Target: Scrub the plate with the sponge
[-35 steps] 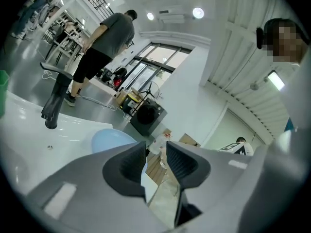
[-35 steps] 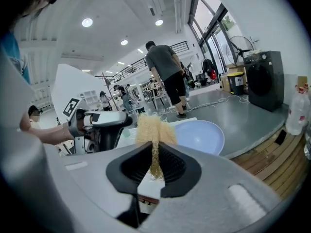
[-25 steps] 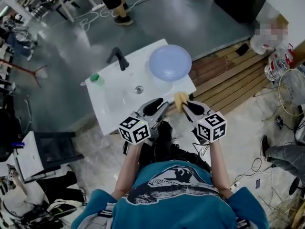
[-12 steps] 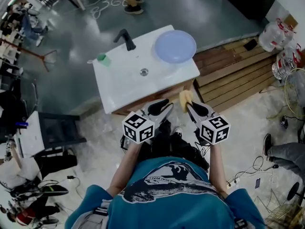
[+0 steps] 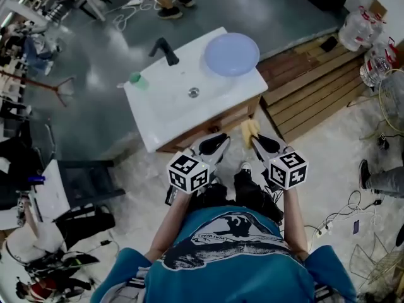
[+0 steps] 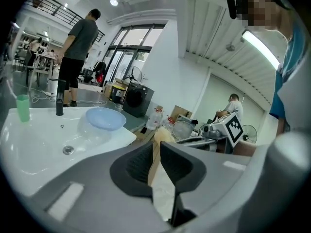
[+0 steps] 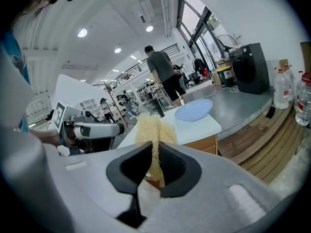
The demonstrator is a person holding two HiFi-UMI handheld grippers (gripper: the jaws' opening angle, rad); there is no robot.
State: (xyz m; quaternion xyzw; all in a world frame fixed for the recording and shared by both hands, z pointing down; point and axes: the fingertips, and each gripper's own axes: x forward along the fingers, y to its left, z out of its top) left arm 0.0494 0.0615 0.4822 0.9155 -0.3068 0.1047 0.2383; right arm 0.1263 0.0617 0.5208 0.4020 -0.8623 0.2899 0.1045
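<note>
1. Left tongs, held low in front of the operator: the jaws are almost together, with only a narrow slit left, and have just been closing. Nothing is held between them; only floor is seen through the slit.
2. Right tongs, just beside the left tongs at their 3 o'clock: the jaws are clamped on the sponge. The yellow, fibrous sponge is pinched thin between the pads and flares out past the tips.
3. Both tongs are held in the air short of the near edge of the table, touching nothing on it.
4. The table is white, with a basin sunk into it. The drain is noted near the centre, a black faucet at its 11 o'clock and a green cup at its 10 o'clock.
5. The plate, pale blue and right way up, is set on the far right corner of the table, at 1 o'clock of the drain. It is well apart from the sponge.
6. Wooden slats are seen at 3 o'clock of the table; a standing person is seen beyond it.
</note>
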